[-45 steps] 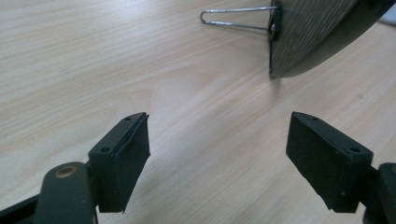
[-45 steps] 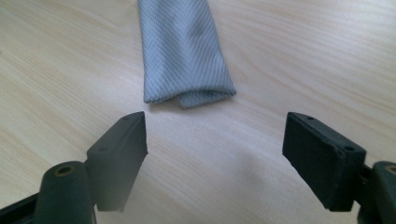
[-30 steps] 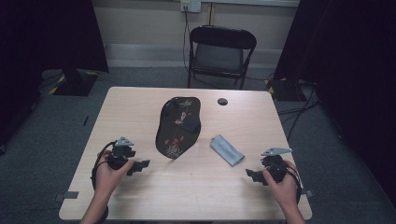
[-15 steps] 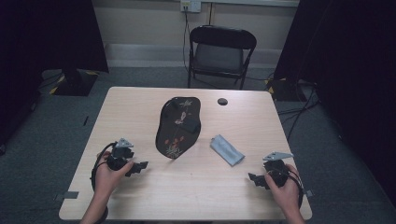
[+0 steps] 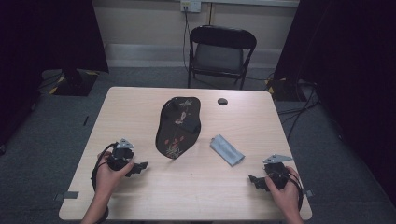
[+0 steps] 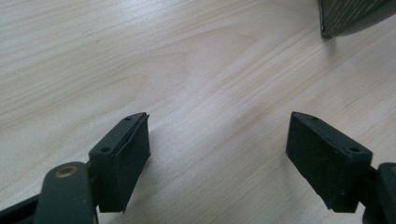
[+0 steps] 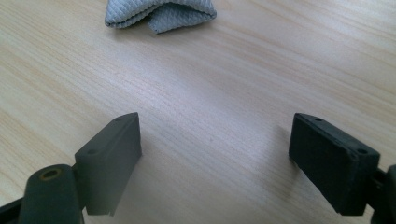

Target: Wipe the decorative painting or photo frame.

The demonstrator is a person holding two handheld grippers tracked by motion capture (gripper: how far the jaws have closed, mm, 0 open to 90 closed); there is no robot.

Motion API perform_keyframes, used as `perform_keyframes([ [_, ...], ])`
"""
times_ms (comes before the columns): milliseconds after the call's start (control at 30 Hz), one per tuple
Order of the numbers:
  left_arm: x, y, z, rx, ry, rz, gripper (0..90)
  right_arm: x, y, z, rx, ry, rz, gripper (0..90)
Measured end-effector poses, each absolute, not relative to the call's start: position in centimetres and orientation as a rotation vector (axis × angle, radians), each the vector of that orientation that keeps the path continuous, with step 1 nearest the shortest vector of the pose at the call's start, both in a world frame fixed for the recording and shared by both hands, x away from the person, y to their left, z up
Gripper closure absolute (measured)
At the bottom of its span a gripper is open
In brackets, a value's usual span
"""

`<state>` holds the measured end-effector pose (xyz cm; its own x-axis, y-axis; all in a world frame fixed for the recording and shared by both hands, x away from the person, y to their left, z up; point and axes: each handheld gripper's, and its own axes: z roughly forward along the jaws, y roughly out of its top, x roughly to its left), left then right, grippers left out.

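Both grippers are held low over the near edge of the wooden table [image 5: 140, 112], jaws spread wide and empty: left gripper [image 5: 138, 167] at the near left, right gripper [image 5: 256, 181] at the near right

A folded grey cloth [image 5: 226, 150] lies flat on the table right of centre, ahead of the right gripper and nearest to it; in the right gripper view the cloth [image 7: 161, 12] is seen beyond the parted jaws, well apart from them. A waffle-like weave and doubled layers are visible there

Judged light, soft and limp, not fragile; sagging is expected once lifted. A pinch across a folded edge or corner, all layers taken together, is judged best

Its long axis runs diagonally, from far-left to near-right in the high view

A dark flowered case [image 5: 178, 126] stands centre-table, its corner [image 6: 355, 16] showing ahead of the left gripper. A small black disc [image 5: 222, 101] lies further back
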<state>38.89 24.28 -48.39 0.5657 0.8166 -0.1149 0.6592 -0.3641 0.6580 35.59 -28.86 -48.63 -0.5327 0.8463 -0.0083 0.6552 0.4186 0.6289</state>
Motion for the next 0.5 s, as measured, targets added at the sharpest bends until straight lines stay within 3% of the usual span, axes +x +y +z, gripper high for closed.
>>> perform_keyframes([
  [500,38.61,24.35,-47.83,2.131,1.17,0.311,21.5,34.67,-29.62,-48.92,1.297,2.316,0.862,15.8],
])
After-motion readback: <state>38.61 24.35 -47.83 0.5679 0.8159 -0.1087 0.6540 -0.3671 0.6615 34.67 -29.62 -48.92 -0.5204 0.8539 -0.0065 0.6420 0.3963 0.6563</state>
